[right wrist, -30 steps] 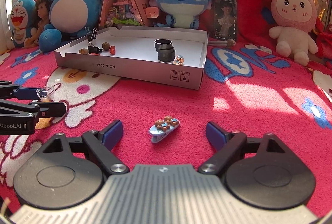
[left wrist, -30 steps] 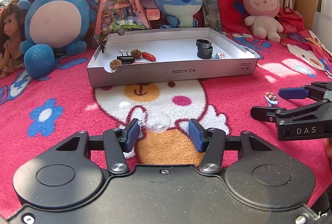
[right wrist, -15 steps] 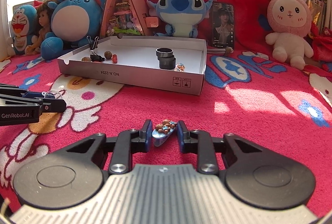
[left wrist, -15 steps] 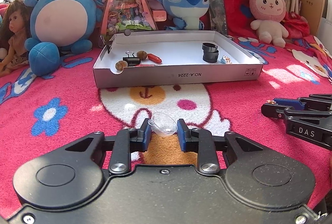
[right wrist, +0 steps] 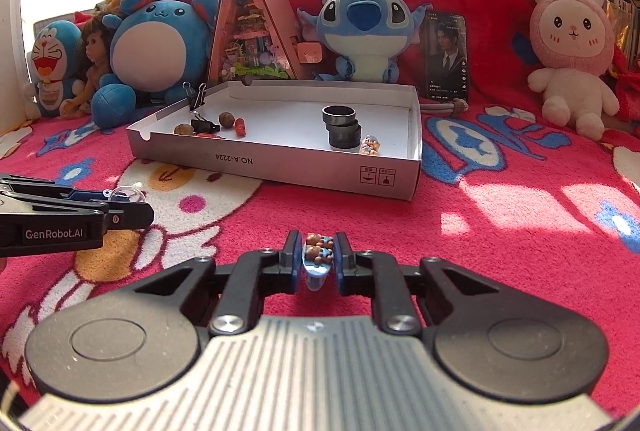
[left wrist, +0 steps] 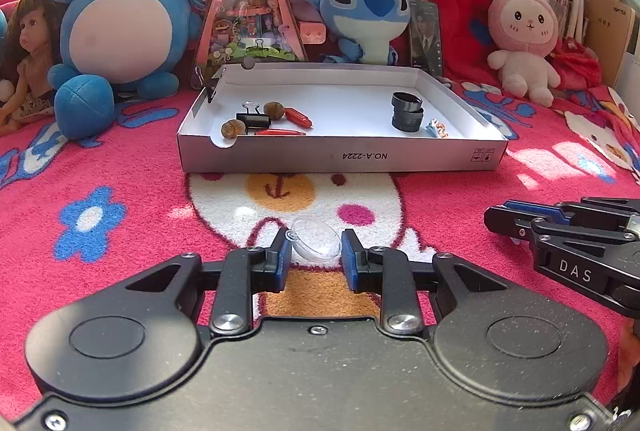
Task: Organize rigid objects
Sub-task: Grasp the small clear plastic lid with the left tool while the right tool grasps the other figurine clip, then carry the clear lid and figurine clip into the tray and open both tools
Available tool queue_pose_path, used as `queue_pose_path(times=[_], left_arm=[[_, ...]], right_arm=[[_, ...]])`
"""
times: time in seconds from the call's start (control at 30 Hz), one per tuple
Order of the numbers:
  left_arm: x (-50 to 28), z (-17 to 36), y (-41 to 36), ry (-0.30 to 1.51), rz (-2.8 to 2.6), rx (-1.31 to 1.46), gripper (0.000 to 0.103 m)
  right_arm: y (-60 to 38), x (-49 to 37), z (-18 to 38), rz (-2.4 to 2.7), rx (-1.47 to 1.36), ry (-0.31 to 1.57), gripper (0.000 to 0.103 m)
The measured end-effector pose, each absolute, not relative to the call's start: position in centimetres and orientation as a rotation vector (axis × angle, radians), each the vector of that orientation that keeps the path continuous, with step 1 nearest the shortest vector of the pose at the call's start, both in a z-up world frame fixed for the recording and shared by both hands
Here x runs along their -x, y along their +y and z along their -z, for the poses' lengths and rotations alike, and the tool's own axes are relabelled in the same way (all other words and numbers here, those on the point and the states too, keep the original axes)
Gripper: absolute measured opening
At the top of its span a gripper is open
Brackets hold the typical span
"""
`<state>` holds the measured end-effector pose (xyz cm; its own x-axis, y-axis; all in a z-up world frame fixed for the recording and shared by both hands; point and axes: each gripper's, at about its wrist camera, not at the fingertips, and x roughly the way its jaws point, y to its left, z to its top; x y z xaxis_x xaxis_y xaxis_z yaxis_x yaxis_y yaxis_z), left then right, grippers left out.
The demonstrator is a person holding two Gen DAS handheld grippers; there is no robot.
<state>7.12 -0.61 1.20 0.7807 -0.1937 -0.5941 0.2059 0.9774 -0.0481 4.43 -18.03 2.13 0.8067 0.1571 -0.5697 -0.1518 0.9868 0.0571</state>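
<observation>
Hand-held grippers, open a second ago, now clamp clear dish left and bear clip right.

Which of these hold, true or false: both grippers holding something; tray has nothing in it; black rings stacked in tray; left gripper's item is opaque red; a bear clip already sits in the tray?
1. Both grippers hold something. True: the left gripper is shut on a clear plastic cup, the right gripper on a blue bear clip.
2. The white tray has nothing in it. False: it holds clips, nuts, red pieces and rings.
3. Black rings are stacked in the tray. True.
4. The left gripper's item is opaque red. False: it is transparent.
5. A similar bear clip lies in the tray beside the rings. True.
</observation>
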Motion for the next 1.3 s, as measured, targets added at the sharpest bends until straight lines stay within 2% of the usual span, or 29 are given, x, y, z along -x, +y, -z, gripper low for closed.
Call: queue_pose_path(times=[1.3], left_arm=[[-9.3, -3.8, -1.8, 0.587, 0.198, 0.026, 0.025]], right_arm=[[-16.8, -6.8, -4.6, -0.123, -0.146, 0.532, 0.02]])
